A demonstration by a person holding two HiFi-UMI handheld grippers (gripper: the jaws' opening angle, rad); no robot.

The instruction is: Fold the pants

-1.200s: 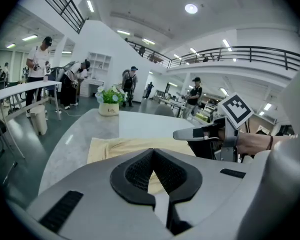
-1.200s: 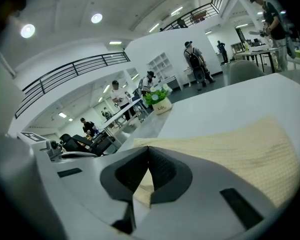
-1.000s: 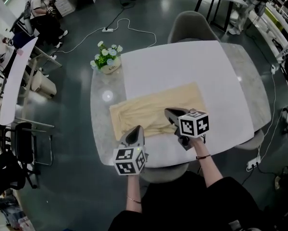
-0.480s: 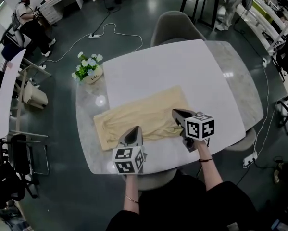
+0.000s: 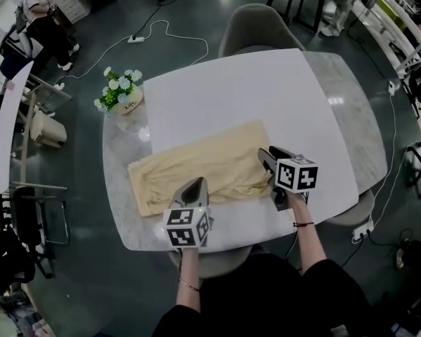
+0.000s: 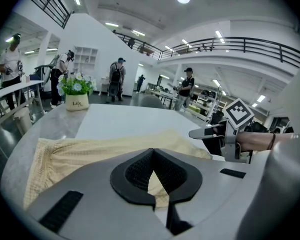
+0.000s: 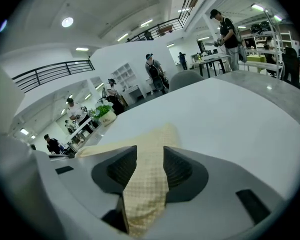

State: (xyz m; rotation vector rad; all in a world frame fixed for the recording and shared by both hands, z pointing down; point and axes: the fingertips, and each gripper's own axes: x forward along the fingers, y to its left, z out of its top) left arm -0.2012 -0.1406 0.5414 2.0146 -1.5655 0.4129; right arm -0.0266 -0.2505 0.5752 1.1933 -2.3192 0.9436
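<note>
The pants (image 5: 196, 167) lie flat across the desk (image 5: 351, 118). They slant from the wider end at your left, on the grey top, to the narrower end at your right, on the white sheet (image 5: 231, 97). Their near long edge runs close to the desk's front rim.

Your left claw (image 5: 195, 182) has its tip at that near edge, roughly mid-length. Its jaws meet at the tips. Cloth shows through the hollow behind the tips, but I cannot tell whether any is pinched. Your right claw (image 5: 265, 154) sits over the narrow end. Its jaws have just been opening and stand apart, with cloth lying in the gap and the pads not pressing on it.

Judging from here, the main risk is an uneven hold.
- If you close the right claw too shallow, it will likely catch only the top layer. The leg underneath then stays behind and the fold comes out skewed.
- If the left claw has no cloth in it, lifting with the right alone will drag the whole garment sideways instead of turning it over.
- A pull toward you could slide the near edge off the front rim.
- A wide sweep to the left could brush the flower pot (image 5: 119, 95), which stands near the wide end.
</note>
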